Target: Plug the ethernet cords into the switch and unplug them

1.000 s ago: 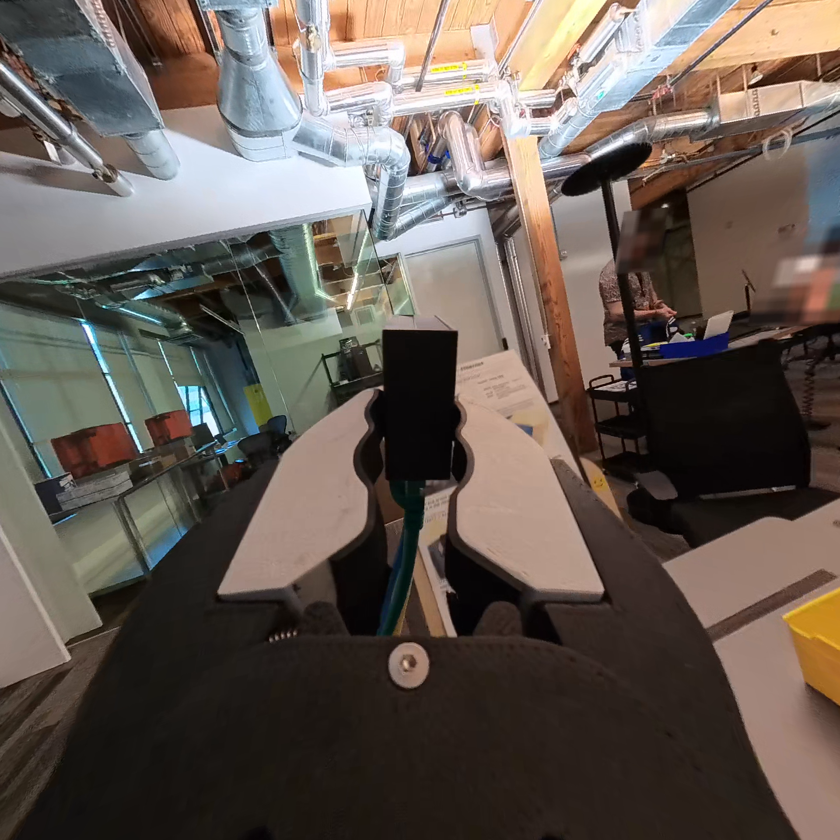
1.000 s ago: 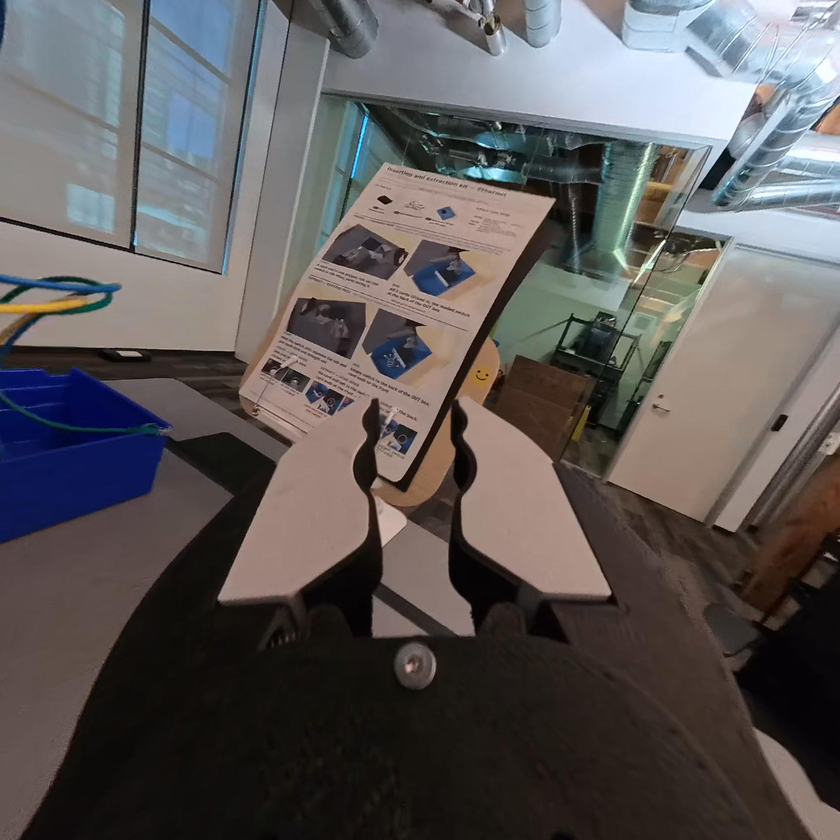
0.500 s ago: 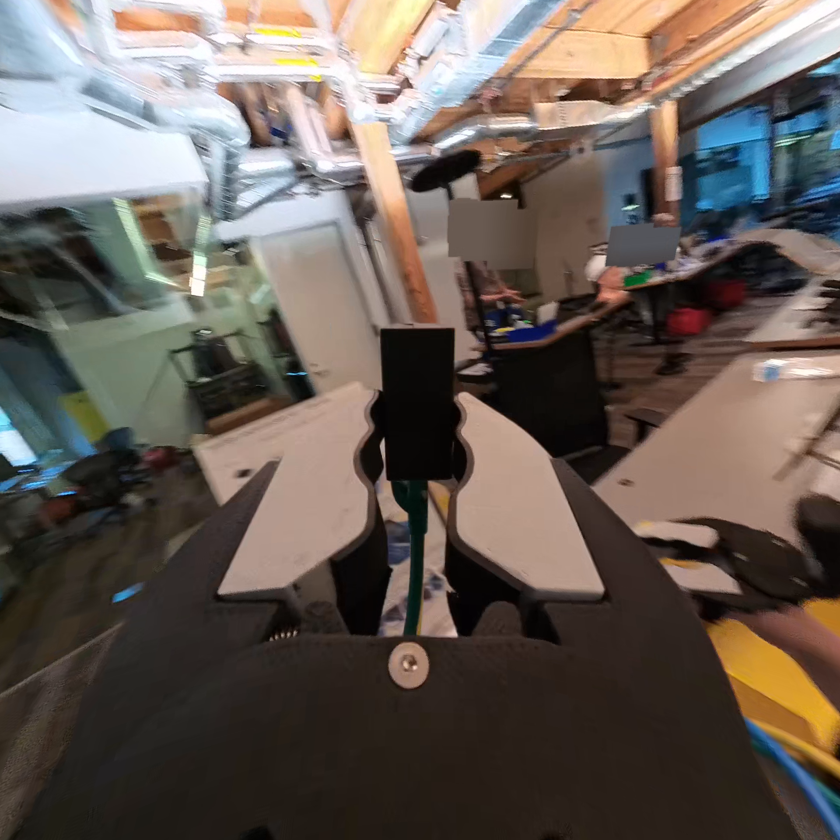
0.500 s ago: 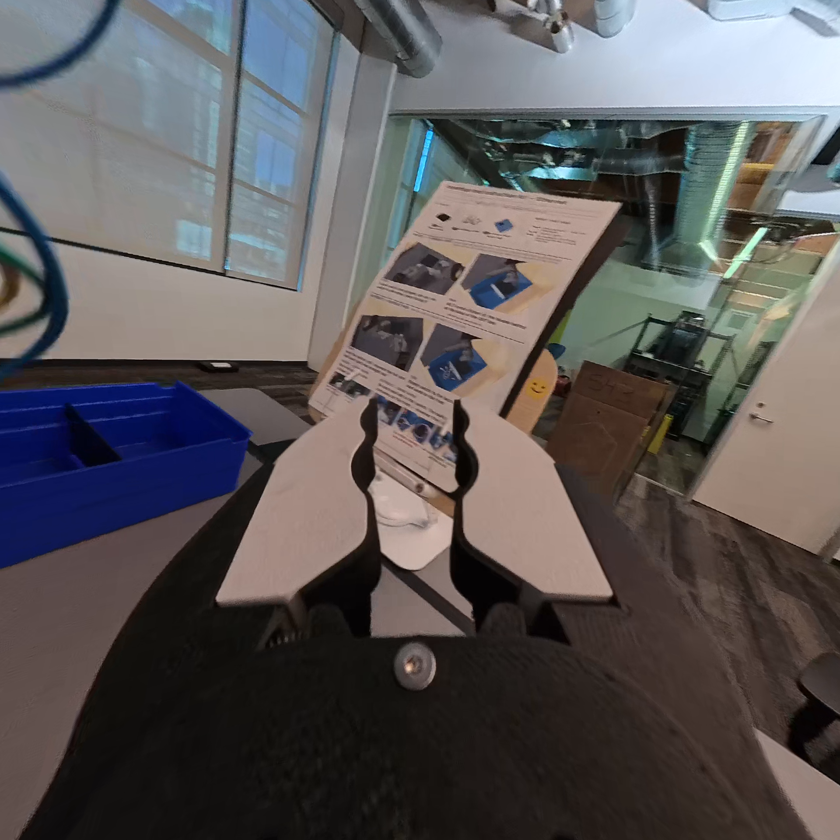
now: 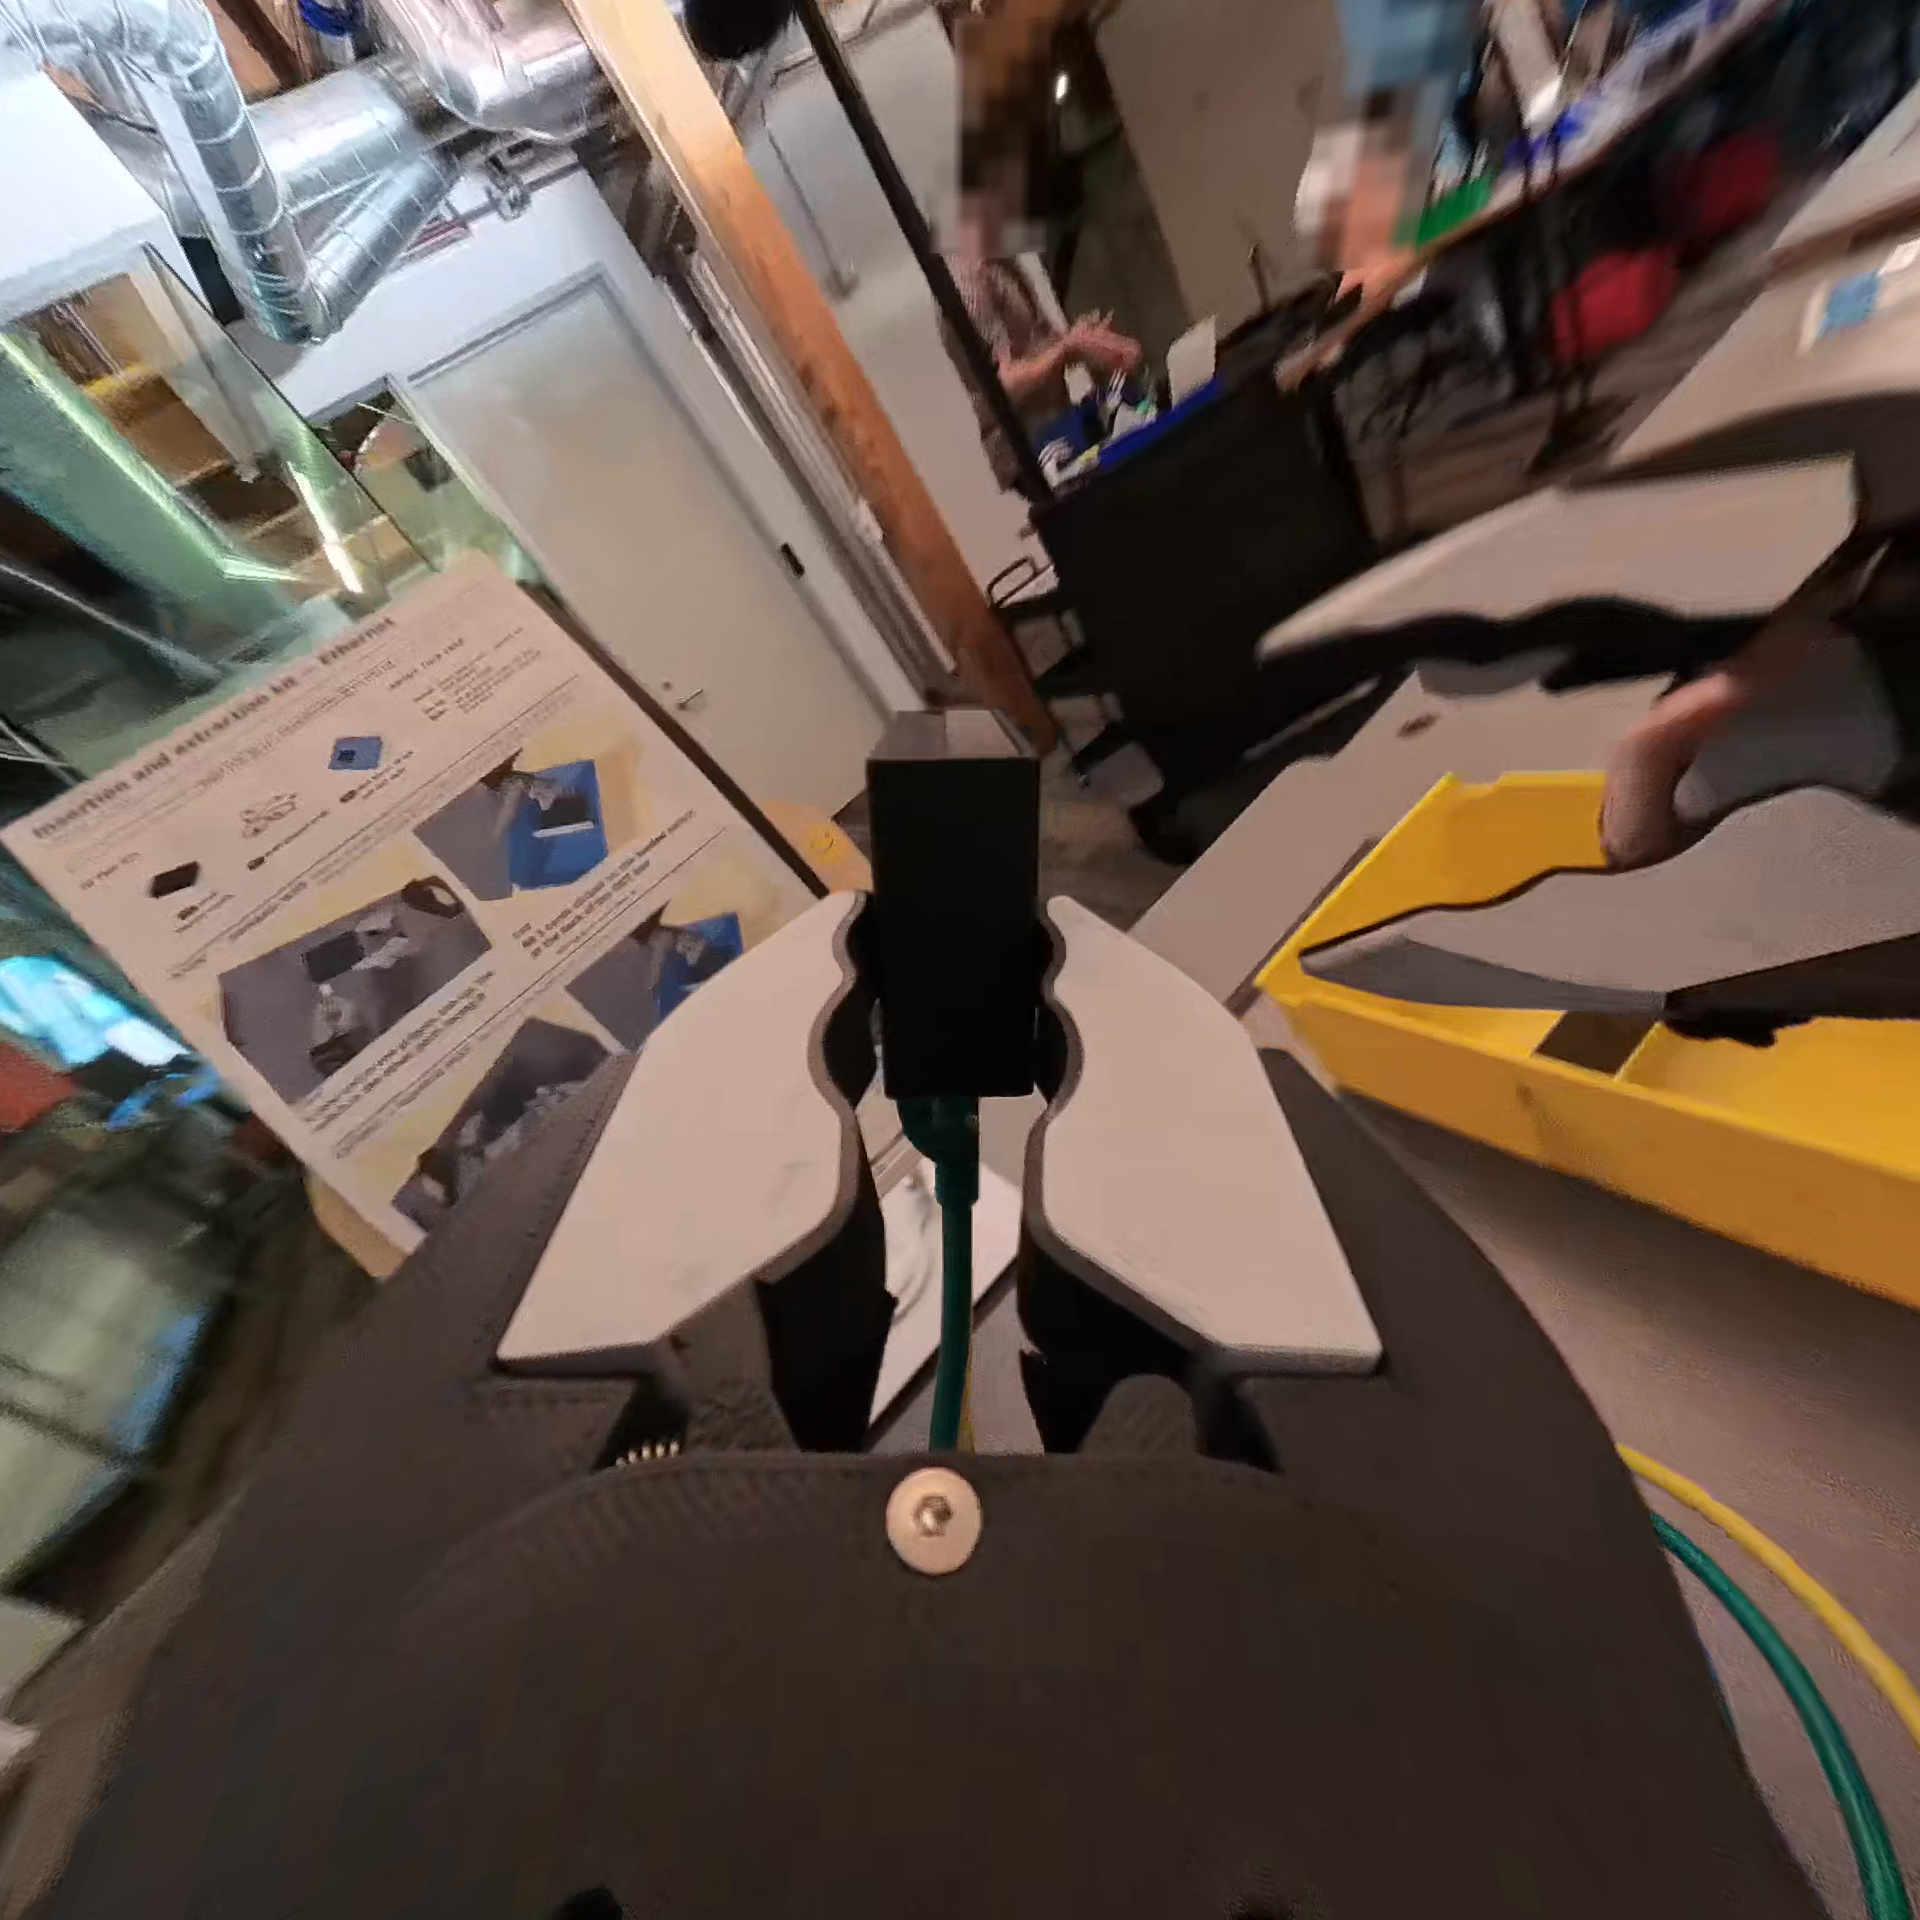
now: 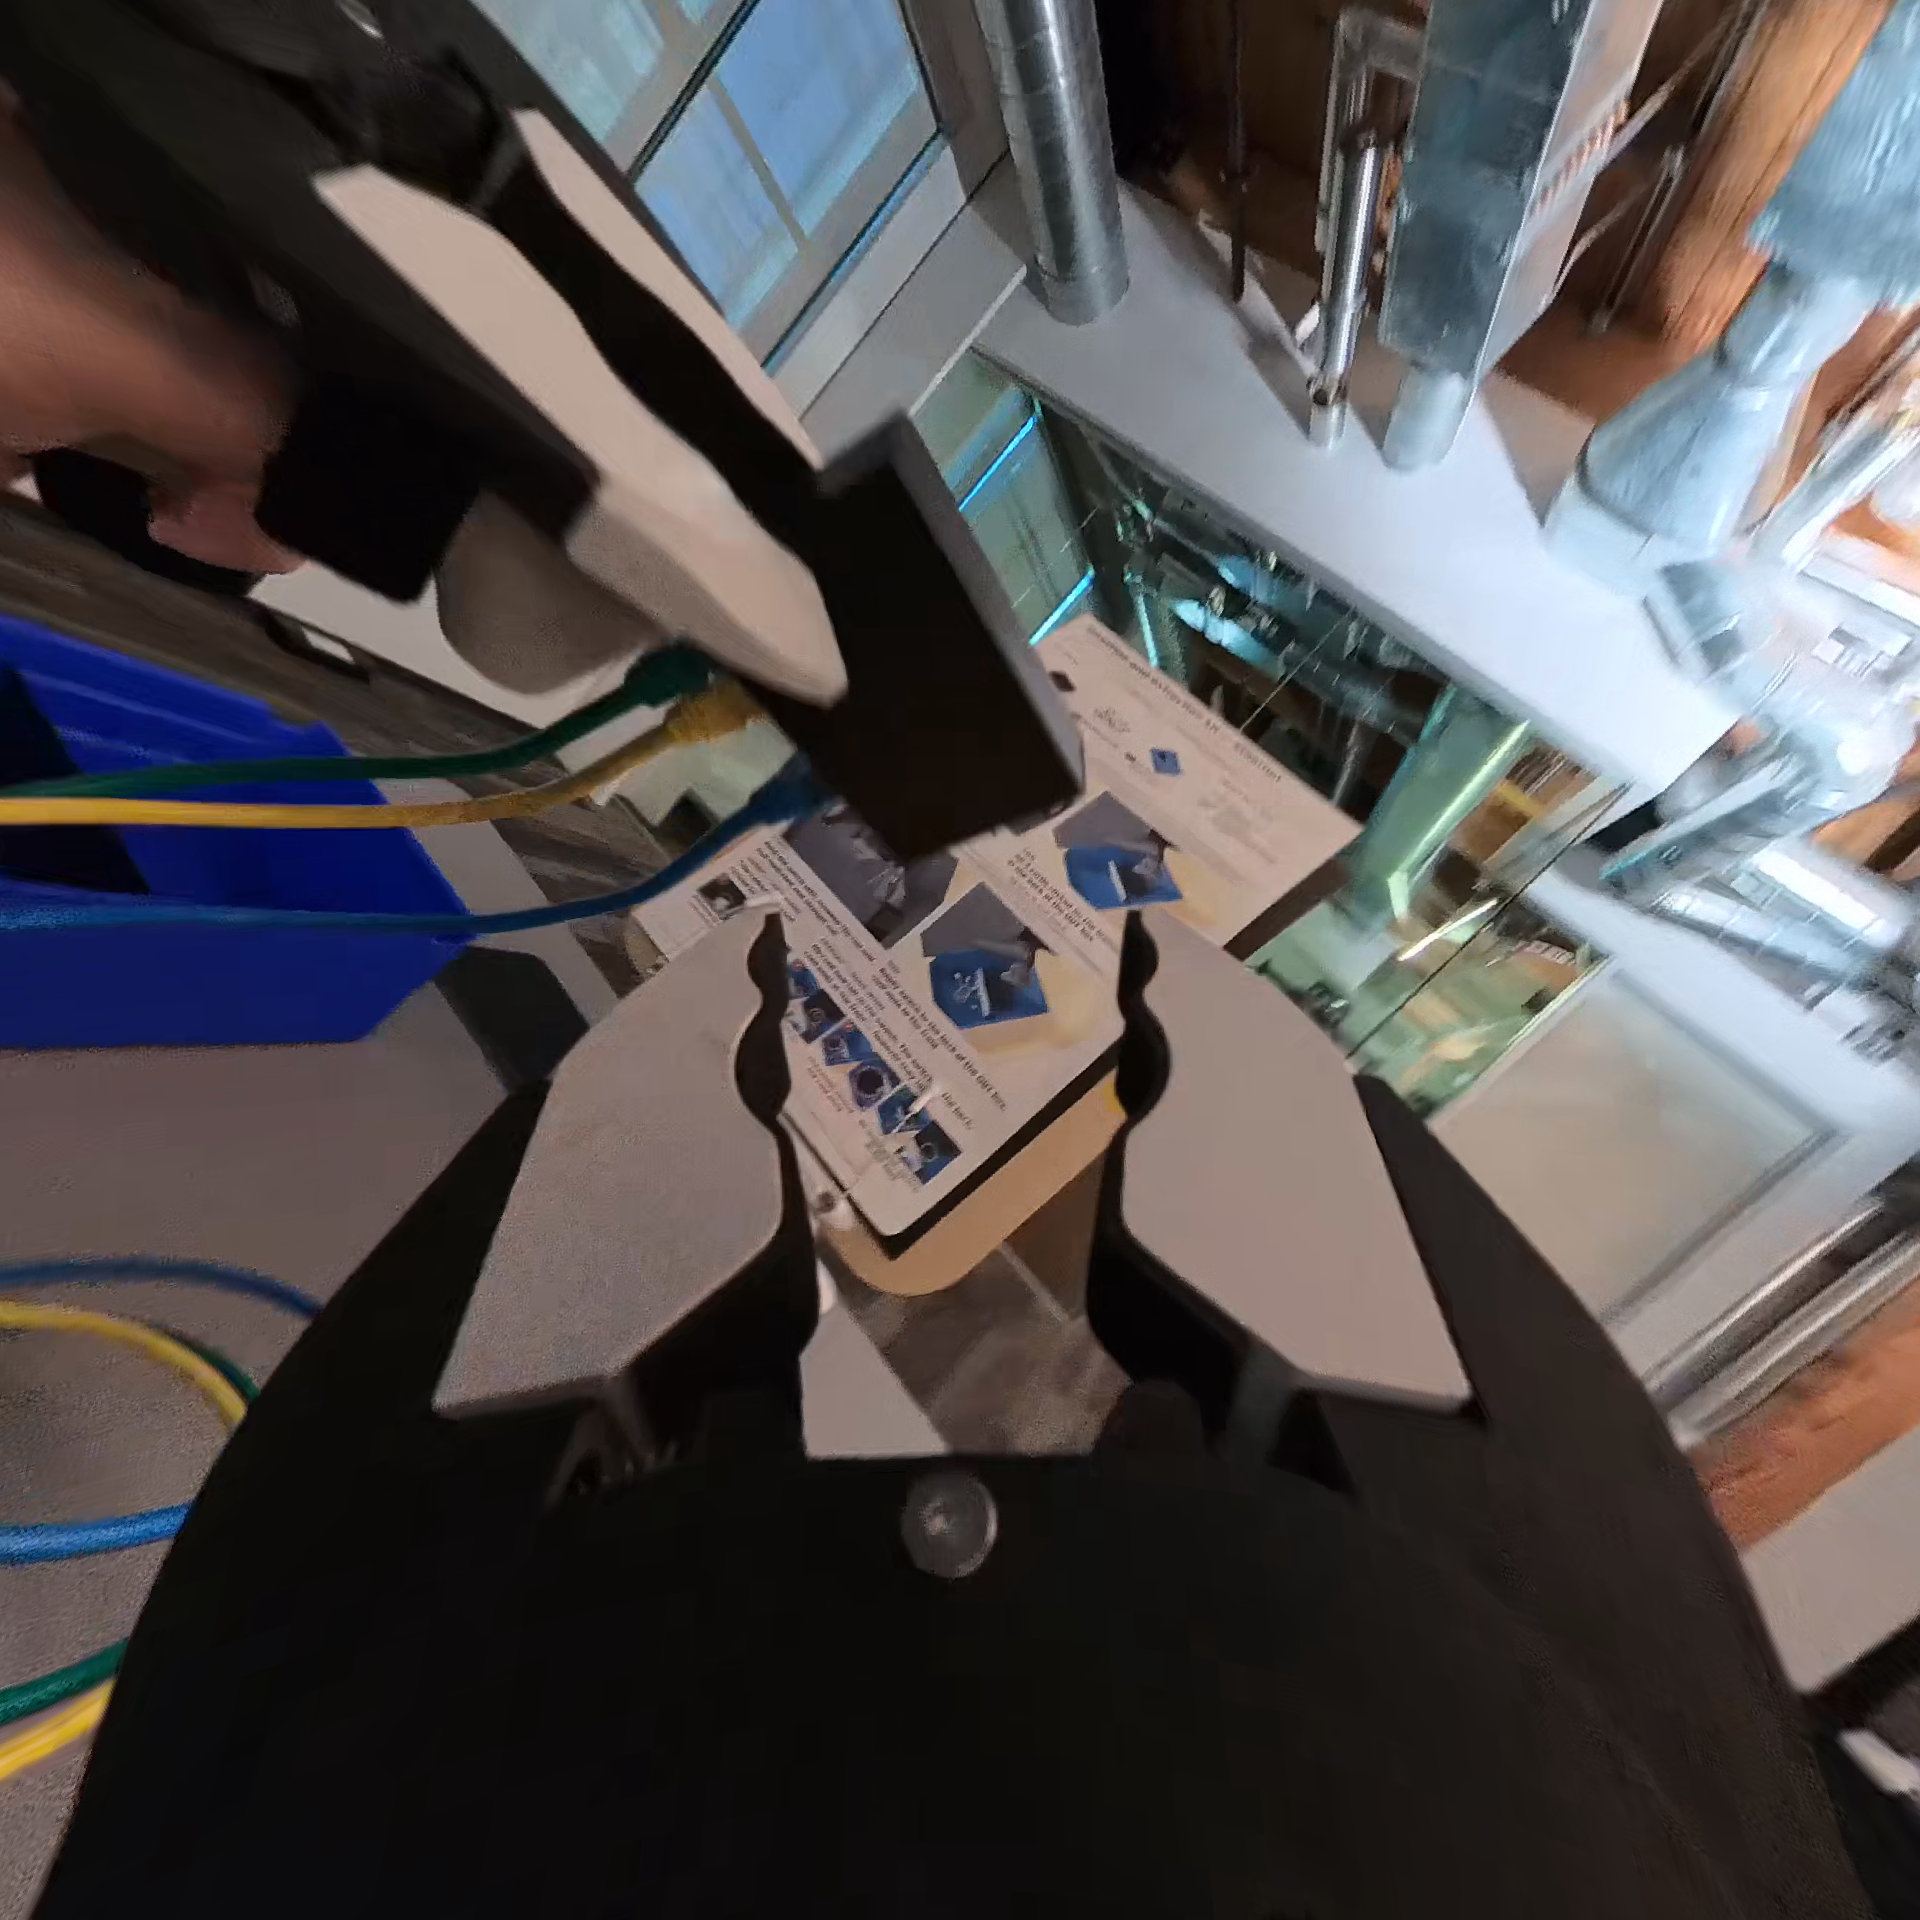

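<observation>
My left gripper [image 5: 954,914] is shut on the black switch [image 5: 954,997] and holds it upright in the air. A green cord [image 5: 951,1247] runs from the switch's underside down between the fingers. In the right wrist view the switch [image 6: 935,675] sits in the left gripper [image 6: 831,561] at the upper left. Green [image 6: 582,727], yellow [image 6: 582,792] and blue [image 6: 623,896] cords are plugged into it. My right gripper [image 6: 945,935] is open and empty, just below and right of the switch. It also shows in the left wrist view [image 5: 1283,805], open, above the yellow bin.
A yellow bin [image 5: 1558,1122] stands on the grey table [image 5: 1558,1403] at the right. A blue bin [image 6: 208,935] stands at the left. An instruction board [image 5: 364,883] stands propped behind. Loose cord loops [image 6: 156,1340] lie on the table. A person stands at a far desk. The grippers' ends are close to 7 centimeters from one another.
My left gripper has swung down and round with the switch, towards the table and board. My right gripper has opened wider and turned so the switch and left gripper are in its view.
</observation>
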